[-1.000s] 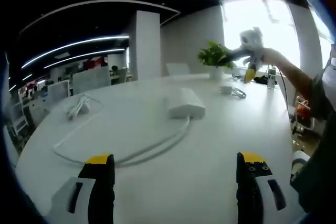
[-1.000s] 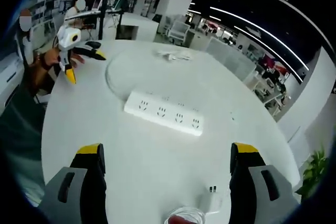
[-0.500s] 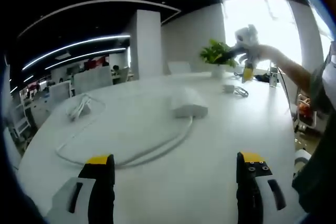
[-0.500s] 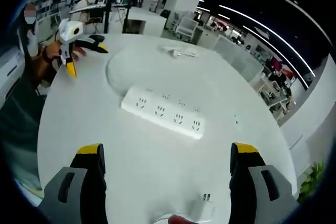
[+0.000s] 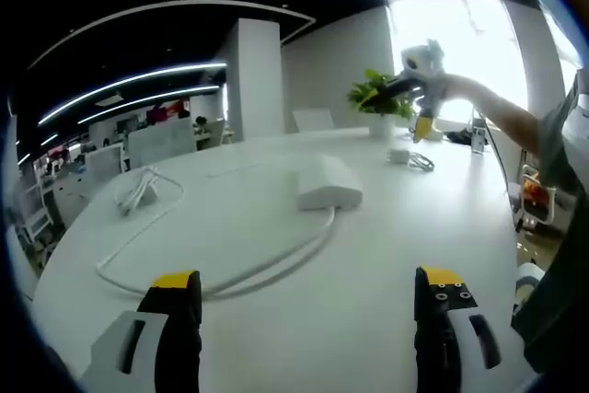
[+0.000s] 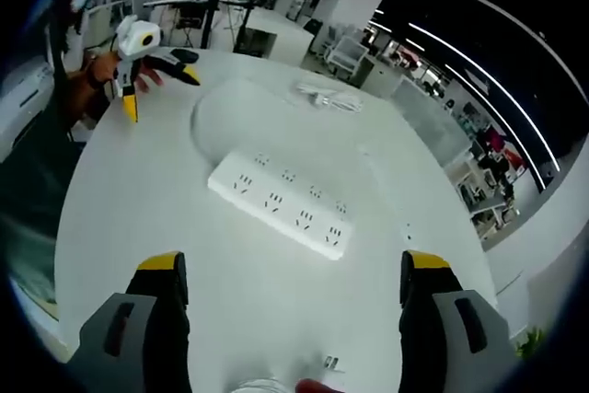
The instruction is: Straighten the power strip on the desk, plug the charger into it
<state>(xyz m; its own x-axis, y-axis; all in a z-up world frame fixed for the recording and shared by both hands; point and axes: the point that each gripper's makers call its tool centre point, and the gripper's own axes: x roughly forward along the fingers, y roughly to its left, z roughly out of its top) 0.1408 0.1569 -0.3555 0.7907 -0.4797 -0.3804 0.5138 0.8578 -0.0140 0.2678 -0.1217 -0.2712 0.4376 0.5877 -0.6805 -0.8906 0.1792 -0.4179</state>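
Broad white desk (image 6: pixel 166 227), round-edged, carrying everything. White power strip (image 6: pixel 279 202) lying askew near the middle, sockets up, diagonal to the right gripper view's frame; seen end-on (image 5: pixel 326 182) from the other side, with its white cable (image 5: pixel 230 269) looping in a wide curve across the desk toward a loose coil (image 5: pixel 140 188). Left gripper (image 5: pixel 308 301) hovering low over the desk, jaws spread wide, holding nothing, well apart from the strip. Right gripper (image 6: pixel 290 296) likewise spread and empty, poised above the near edge with the strip ahead between its jaws but not touched; also visible across the table (image 5: pixel 416 89), raised in the person's hand. Small white charger (image 6: pixel 329 364) at the very bottom of the right gripper view, prongs showing, partly cut off; another small white item with cord (image 5: pixel 405 158) near the potted plant (image 5: pixel 377 98). Judged barely begun: strip not yet squared, charger unplugged, both steps left.
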